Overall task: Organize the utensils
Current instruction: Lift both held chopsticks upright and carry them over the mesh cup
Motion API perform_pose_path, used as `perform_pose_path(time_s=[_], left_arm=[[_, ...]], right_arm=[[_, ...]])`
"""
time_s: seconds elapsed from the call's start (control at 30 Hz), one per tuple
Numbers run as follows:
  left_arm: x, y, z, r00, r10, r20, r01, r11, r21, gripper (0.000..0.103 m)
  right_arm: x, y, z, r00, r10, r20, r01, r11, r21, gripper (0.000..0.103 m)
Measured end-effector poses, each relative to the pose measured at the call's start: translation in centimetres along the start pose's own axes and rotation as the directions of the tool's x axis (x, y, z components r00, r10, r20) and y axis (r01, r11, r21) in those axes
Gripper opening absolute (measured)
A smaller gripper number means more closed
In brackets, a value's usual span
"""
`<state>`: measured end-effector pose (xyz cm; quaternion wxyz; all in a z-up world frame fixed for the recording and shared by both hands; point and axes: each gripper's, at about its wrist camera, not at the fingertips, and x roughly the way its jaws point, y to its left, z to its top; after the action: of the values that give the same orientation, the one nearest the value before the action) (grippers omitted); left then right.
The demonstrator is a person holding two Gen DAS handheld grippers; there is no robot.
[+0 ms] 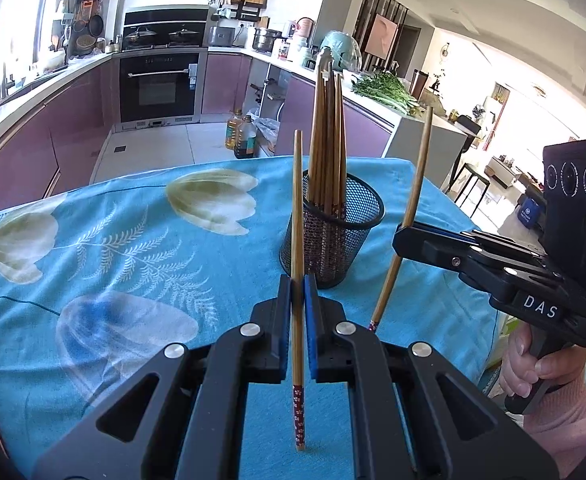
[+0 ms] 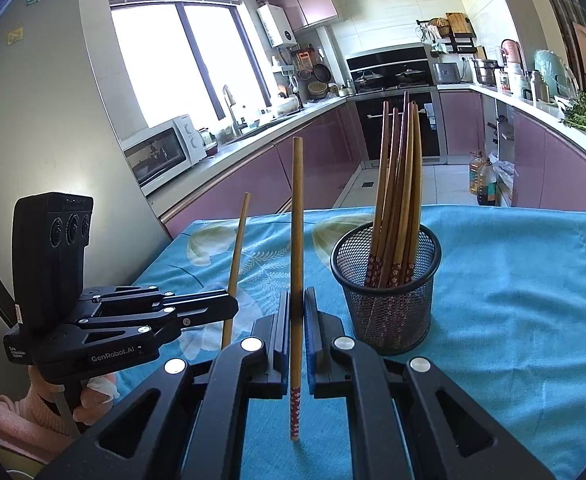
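The left gripper [image 1: 297,300] pinches one upright chopstick [image 1: 297,240] near the mesh holder [image 1: 333,236]; the right gripper [image 2: 297,312] pinches another chopstick [image 2: 297,240] beside it.

Turquoise-blue tablecloth [image 1: 141,208] printed with large pale cream and white tulips and feathery white fern sprays. Beyond the left gripper [image 1: 297,296], which is black with blue pads and silver rivets, stands a black wire-mesh cup [image 1: 333,240] of brown wooden chopsticks [image 1: 327,140]. The chopstick between the left jaws [image 1: 297,240] is light brown, with a dark red end dotted in small white blossoms. To its right, the right gripper [image 1: 407,232] is black with white lettering, and its chopstick [image 1: 409,216] is tan with the same red flowered tip. The sleeve [image 1: 565,420] below it is pale pink. Behind, the kitchen cabinets [image 1: 73,120] are mauve-pink, and the oven [image 1: 159,84] is black.
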<state>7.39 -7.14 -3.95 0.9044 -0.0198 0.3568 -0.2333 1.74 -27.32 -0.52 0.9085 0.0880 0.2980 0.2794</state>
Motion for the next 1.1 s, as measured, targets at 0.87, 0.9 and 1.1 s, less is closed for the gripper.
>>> perform_pose_path(time_s=[0.87,0.9,1.1], left_arm=[[-0.9,-0.6,1.1,0.999,-0.026,0.035,0.025,1.0,0.012,0.007],[-0.9,-0.6,1.1,0.999,-0.026,0.037,0.025,1.0,0.013,0.007],[-1.1,-0.8,1.4,0.999,-0.028,0.046,0.027,0.999,0.018,0.007]], right_arm=[[-0.6,0.2,1.0,0.999,-0.01,0.044,0.011,1.0,-0.021,0.006],[-0.7,0.2,1.1,0.999,-0.011,0.045,0.012,1.0,-0.02,0.006],[-0.9,0.2,1.2,0.999,-0.016,0.051,0.018,1.0,-0.022,0.006]])
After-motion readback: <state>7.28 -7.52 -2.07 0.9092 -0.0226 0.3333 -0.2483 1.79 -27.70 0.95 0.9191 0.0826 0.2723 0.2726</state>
